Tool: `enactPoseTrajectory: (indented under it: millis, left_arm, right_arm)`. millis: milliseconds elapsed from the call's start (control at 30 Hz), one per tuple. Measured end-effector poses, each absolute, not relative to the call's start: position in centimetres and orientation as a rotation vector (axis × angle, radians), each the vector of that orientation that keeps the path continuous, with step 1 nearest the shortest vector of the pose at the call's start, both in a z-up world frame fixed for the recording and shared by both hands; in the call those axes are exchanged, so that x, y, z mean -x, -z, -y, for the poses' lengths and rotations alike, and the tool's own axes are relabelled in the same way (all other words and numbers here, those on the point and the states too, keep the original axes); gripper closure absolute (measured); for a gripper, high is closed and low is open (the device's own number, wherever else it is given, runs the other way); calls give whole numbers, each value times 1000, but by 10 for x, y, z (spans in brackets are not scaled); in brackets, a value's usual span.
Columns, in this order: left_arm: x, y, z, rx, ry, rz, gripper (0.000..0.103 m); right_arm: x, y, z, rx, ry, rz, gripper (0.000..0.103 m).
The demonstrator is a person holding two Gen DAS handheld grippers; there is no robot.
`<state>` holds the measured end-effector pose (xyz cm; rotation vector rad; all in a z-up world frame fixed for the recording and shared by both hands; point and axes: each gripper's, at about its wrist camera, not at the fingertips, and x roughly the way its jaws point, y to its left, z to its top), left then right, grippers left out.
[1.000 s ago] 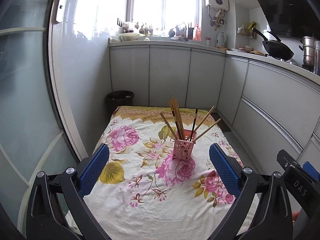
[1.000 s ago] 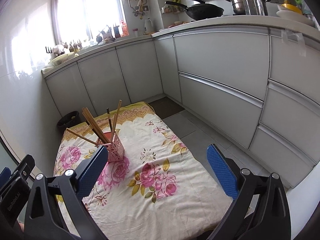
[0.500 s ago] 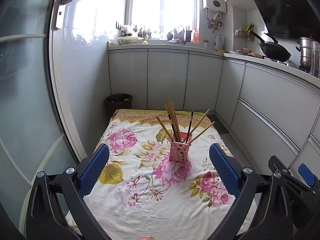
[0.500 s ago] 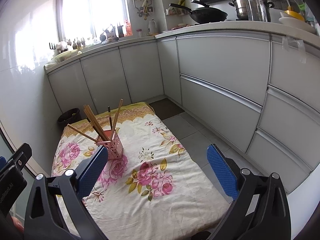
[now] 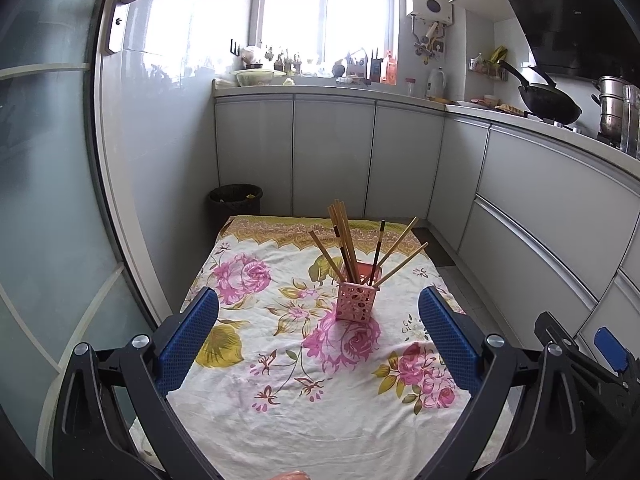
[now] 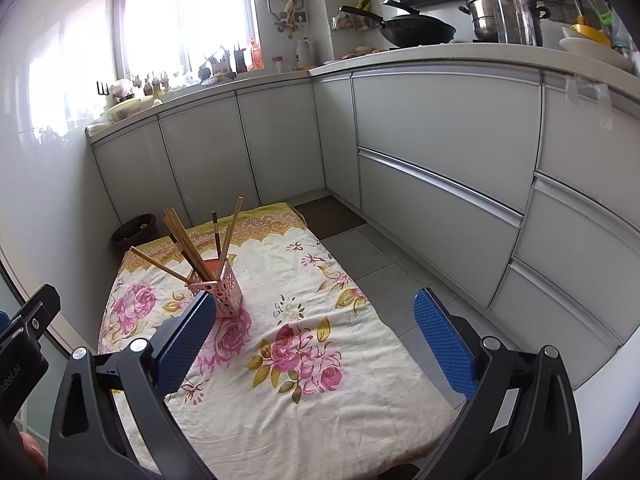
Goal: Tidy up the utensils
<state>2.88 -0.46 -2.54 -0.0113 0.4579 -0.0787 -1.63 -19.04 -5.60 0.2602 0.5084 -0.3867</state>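
A pink perforated utensil holder point(image 5: 357, 300) point(image 6: 225, 294) stands upright on the floral cloth point(image 5: 280, 360) point(image 6: 304, 380), near its middle. Several wooden chopsticks point(image 5: 344, 236) point(image 6: 182, 236) and one dark chopstick point(image 5: 378, 250) point(image 6: 216, 236) fan out of it. My left gripper point(image 5: 319, 334) is open, held back and above the near part of the cloth, with nothing between its blue pads. My right gripper point(image 6: 316, 338) is open too and empty, to the right of the holder; its left pad overlaps the holder's base in its view.
Grey kitchen cabinets point(image 5: 332, 160) point(image 6: 440, 152) wrap the far and right sides. A dark waste bin point(image 5: 235, 204) point(image 6: 134, 232) stands beyond the cloth's far left corner. A glass door point(image 5: 48, 200) runs along the left. A wok point(image 5: 548, 106) and pots point(image 6: 500, 12) sit on the counter.
Both grippers have pulled back and risen a little, so the holder looks smaller and farther. The holder and chopsticks have not moved. Both grippers stayed open.
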Motion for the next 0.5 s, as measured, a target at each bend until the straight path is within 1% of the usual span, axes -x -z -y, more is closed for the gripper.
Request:
enactPoseTrajectory:
  millis: [500]
  left_arm:
    - [-28,25,5,16,83,-459,7]
  right_arm:
    - [16,58,192,-267,386,-513,7]
